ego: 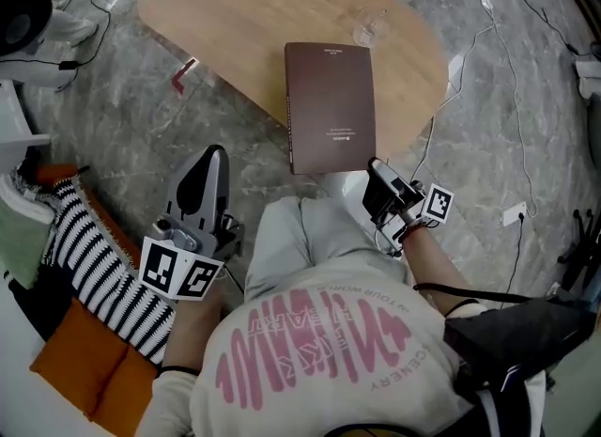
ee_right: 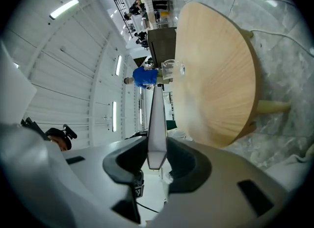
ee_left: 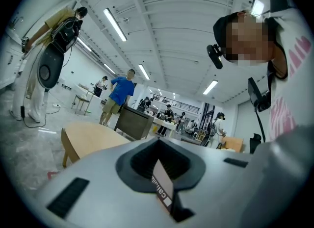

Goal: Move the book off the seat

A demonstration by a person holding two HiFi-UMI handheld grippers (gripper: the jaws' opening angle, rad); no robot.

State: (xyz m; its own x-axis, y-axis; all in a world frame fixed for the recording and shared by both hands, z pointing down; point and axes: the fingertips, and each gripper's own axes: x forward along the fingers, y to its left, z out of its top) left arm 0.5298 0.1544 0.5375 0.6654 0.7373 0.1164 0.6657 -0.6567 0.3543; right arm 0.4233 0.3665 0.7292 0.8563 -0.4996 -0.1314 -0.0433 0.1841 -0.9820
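Observation:
A brown book point(ego: 329, 106) hangs flat over the near edge of the oval wooden table point(ego: 235, 12), its near end sticking out past the rim. My right gripper point(ego: 377, 170) is shut on the book's near right corner. In the right gripper view the book point(ee_right: 157, 119) shows edge-on, clamped between the jaws of my right gripper point(ee_right: 158, 165). My left gripper point(ego: 212, 155) is at the left over the floor, well apart from the book. In the left gripper view the jaws of my left gripper point(ee_left: 159, 173) stand together with nothing between them.
A clear glass point(ego: 369, 26) stands on the table just beyond the book. A striped cloth point(ego: 94, 266) and orange cushions point(ego: 80, 355) lie at the left. Cables point(ego: 502, 69) run over the marble floor. Several people point(ee_left: 120, 97) stand at the room's far end.

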